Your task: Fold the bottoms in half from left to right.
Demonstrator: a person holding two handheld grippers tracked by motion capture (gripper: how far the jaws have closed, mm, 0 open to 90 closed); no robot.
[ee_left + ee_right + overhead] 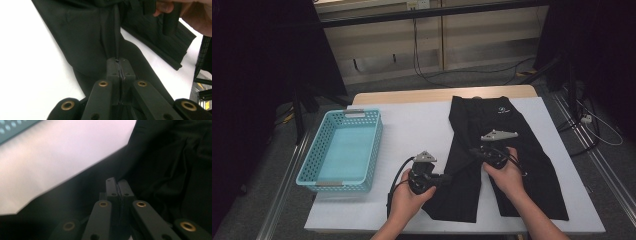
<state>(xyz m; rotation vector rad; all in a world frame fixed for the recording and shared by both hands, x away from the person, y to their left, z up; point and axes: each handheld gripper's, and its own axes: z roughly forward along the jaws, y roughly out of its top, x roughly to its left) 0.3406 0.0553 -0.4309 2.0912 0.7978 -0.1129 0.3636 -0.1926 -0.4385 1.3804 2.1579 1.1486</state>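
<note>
High view: one pair of black trousers point(492, 150) lies flat at centre-right of the white counter point(412, 130), one empty blue basket point(343, 150) at left; folding looks barely begun. Left gripper view: left claw point(119, 60) pinches a raised fold of trouser fabric. Right gripper view (blurred): right claw point(116, 180) pressed together over the cloth; a grip I cannot confirm.
</note>
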